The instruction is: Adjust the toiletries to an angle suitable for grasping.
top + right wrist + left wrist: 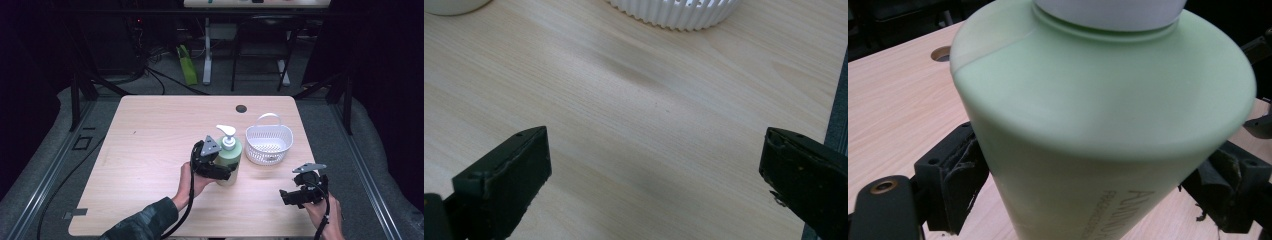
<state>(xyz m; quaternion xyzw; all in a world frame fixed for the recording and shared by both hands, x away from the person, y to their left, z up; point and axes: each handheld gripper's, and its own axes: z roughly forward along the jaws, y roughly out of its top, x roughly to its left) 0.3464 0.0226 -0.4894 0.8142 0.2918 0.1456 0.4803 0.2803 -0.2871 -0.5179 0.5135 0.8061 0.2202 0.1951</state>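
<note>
Gripping step: pump bottle (pixel 229 159) is clamped upright by left tool (pixel 218 172) on the bench (pixel 150 150), just left of basket (pixel 268 144). Right tool (pixel 296 196) is held open, idle. Lift probably needed next.

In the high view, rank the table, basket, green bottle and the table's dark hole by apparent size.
Largest to smallest:
1. table
2. basket and green bottle: too alike to rank
3. dark hole
</note>
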